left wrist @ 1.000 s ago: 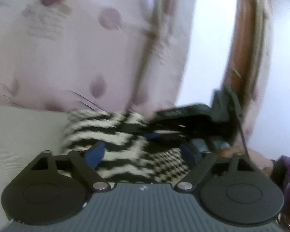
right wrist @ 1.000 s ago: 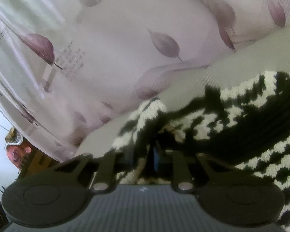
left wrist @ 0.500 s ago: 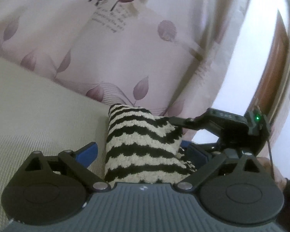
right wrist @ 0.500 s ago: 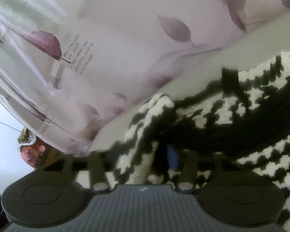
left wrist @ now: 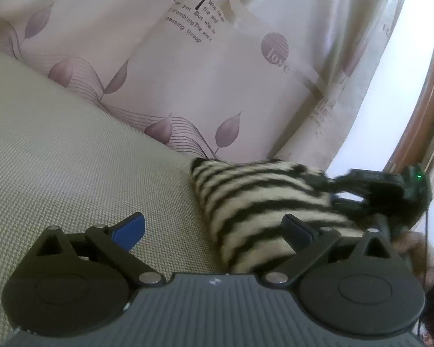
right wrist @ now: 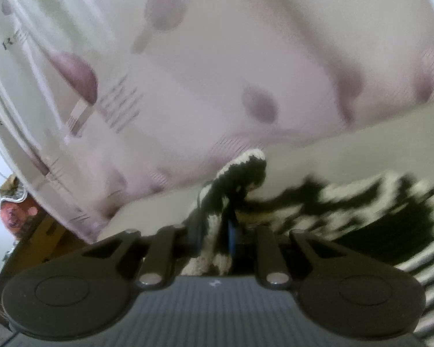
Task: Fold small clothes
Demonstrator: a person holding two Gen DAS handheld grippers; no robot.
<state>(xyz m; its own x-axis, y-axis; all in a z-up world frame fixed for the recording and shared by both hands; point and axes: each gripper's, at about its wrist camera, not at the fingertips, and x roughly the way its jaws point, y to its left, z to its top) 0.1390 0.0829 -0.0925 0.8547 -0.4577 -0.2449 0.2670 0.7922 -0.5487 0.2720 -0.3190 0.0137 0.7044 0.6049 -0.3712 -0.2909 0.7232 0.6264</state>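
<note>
- Your left hand-held gripper (left wrist: pixel 214 225) stands wide open, touching nothing.
- Your right hand-held gripper (right wrist: pixel 217 231) is closing, pinching the knit's (left wrist: pixel 254 199) edge; the knit lies on the beige surface (left wrist: pixel 72 159).
- Lift fast and that thin pinch may slip, undoing the fold.

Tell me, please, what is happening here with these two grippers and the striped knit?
A person is folding a black-and-white striped knit garment on a beige surface in front of a leaf-print curtain. The right gripper is closing on an edge of the garment, with the fabric between its fingers. The left gripper is open beside the garment, holding nothing.
</note>
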